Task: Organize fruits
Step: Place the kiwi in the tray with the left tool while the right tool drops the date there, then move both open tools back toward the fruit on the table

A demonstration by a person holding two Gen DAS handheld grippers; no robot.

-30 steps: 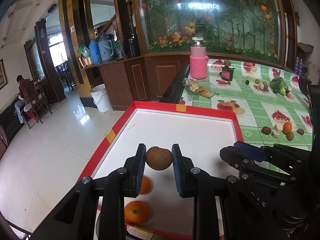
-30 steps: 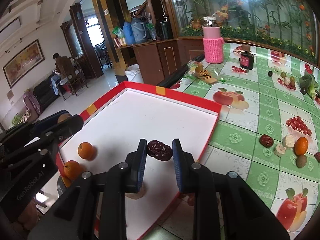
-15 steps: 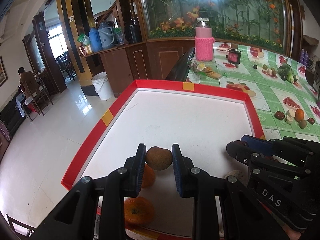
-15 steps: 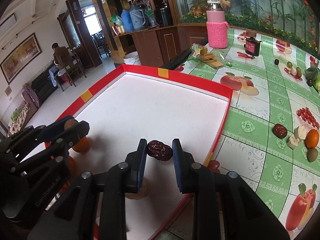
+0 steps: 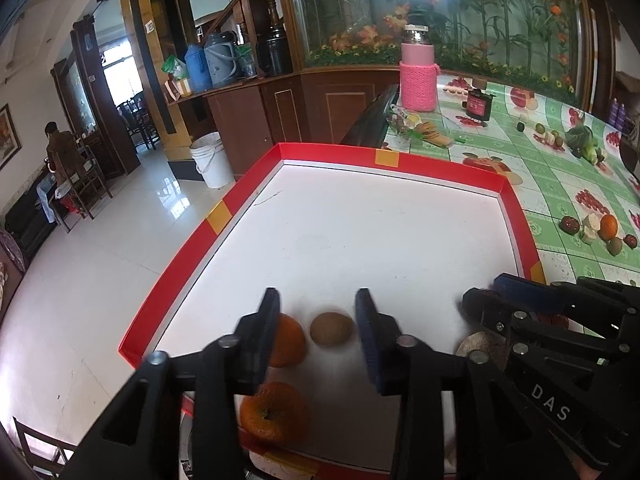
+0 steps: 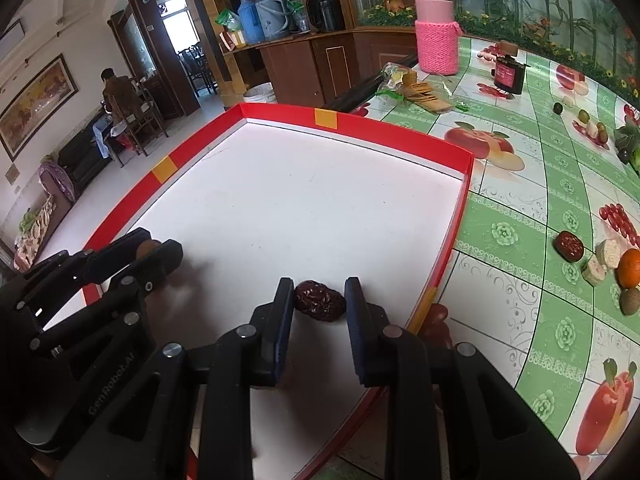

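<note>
**Left gripper lets go of kiwi; right still on date**

Since half a second ago the left gripper [image 5: 316,334] has spread its jaws wide, and the kiwi [image 5: 331,328] it was pinching now lies loose on the white floor of the red-rimmed tray [image 5: 400,159], between the pads and touching neither. Right gripper [image 6: 318,310]: jaws as narrow as before, closed on the dark red date [image 6: 320,306]; whether the date rests on the tray floor or hangs just above it, cannot tell.

Writing: "DAS" in white on the right gripper's body, seen from the left wrist. "GenRobot.AI" on the left gripper's body, seen from the right wrist. No other legible text.

Tray contents, near-left corner: one orange [image 5: 286,340] partly behind the left pad, just beside the kiwi; a second orange [image 5: 272,412] nearer the camera, close to the near rim. A pale roundish item [image 5: 482,344] sits partly under the right gripper, identity unclear. Rest of tray floor bare white, yellow tape patches on the rim.

Outside the tray, on the green fruit-print tablecloth [image 6: 520,208]: a small cluster well to the right, made of a date [image 6: 569,245], pale chunks, an orange [image 6: 630,268] and a kiwi [image 6: 630,301]. Far end: a jar in a pink knitted sleeve [image 6: 436,46].
</note>
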